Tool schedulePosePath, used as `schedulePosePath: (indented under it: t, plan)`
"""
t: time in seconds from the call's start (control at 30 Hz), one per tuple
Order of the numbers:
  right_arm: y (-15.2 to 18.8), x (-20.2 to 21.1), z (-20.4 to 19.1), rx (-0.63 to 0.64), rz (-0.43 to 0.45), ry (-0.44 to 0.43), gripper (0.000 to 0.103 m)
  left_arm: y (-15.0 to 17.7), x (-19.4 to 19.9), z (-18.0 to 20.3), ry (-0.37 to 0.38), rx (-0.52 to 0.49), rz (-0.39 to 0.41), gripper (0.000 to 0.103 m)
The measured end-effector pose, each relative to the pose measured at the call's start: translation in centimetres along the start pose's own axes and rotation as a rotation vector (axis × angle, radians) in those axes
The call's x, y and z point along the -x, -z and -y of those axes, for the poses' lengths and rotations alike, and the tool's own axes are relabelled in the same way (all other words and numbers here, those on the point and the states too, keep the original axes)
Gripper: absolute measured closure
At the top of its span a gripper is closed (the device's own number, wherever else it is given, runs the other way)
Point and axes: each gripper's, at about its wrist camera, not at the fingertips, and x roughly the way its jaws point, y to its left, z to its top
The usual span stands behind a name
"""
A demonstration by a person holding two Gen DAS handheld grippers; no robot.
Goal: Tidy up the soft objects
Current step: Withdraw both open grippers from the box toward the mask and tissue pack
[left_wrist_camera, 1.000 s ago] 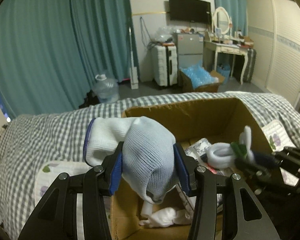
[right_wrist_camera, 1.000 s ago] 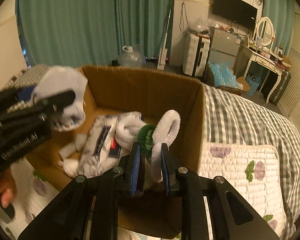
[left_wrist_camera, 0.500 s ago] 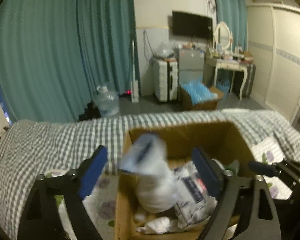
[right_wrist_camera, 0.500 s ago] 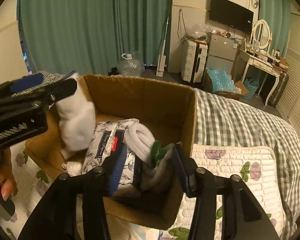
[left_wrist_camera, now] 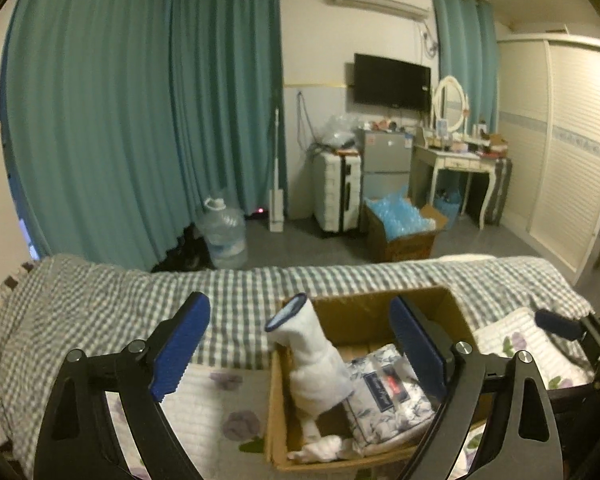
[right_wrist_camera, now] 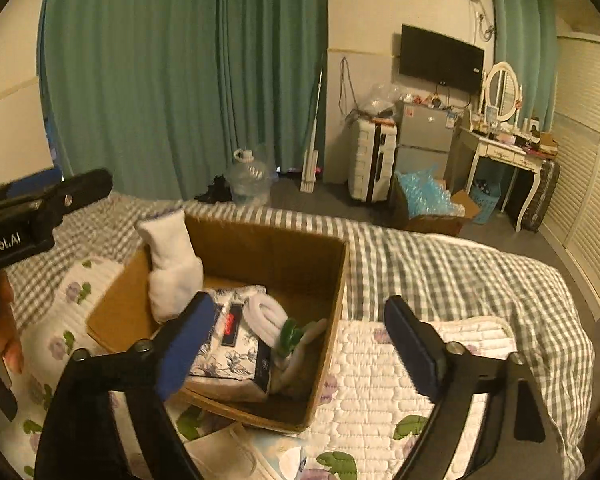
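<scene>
An open cardboard box [left_wrist_camera: 380,304] [right_wrist_camera: 284,248] sits on the bed. A white knit glove [left_wrist_camera: 316,360] [right_wrist_camera: 172,268] leans upright against the box's left wall, its blue-edged cuff above the rim. A floral tissue pack [left_wrist_camera: 384,392] [right_wrist_camera: 236,344] lies inside, with a white fluffy ring toy with a green part [right_wrist_camera: 284,328] beside it. My left gripper [left_wrist_camera: 300,344] is open and empty above the box. My right gripper [right_wrist_camera: 300,340] is open and empty, held above the box's near right side.
The bed has a grey checked blanket [left_wrist_camera: 140,304] and a white floral quilt [right_wrist_camera: 400,380]. Beyond the bed are teal curtains [left_wrist_camera: 140,120], a water jug [left_wrist_camera: 224,236], a white suitcase [left_wrist_camera: 338,192] and a box of blue plastic [left_wrist_camera: 400,228].
My left gripper opened and let the white glove fall into the box. My right gripper opened and dropped the white ring toy into the box. Both grippers rose and drew back.
</scene>
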Motion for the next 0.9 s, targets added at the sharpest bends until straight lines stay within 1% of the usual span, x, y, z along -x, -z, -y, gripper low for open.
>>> schedulePosePath:
  t: [0.03, 0.1, 0.13, 0.17, 0.43, 0.63, 0.9]
  plan:
    - [-0.1, 0.6, 0.0, -0.005, 0.015, 0.003, 0.008, 0.0, 0.5, -0.2, 0.002, 0.004, 0.006, 0.011]
    - [-0.4, 2.0, -0.1, -0.011, 0.045, 0.016, 0.003, -0.4, 1.6, -0.4, 0.006, 0.011, 0.019, 0.01]
    - [-0.6, 2.9, -0.1, -0.013, 0.062, 0.022, 0.0, -0.5, 2.1, -0.5, 0.005, 0.013, 0.024, 0.007]
    - [-0.7, 3.7, -0.1, -0.013, 0.079, 0.025, 0.0, -0.7, 2.6, -0.6, 0.006, 0.014, 0.029, 0.0]
    - [-1.7, 9.1, -0.7, 0.008, 0.154, 0.037, 0.0, -1.7, 7.4, -0.7, 0.025, 0.022, 0.094, 0.0]
    - [-2.2, 12.8, -1.0, 0.021, 0.209, 0.051, 0.0, -2.4, 10.1, -0.5, 0.039, 0.023, 0.132, 0.0]
    - [-2.1, 16.1, -1.1, 0.035, 0.245, 0.064, 0.0, -2.3, 12.9, -0.3, 0.056, 0.025, 0.169, 0.0]
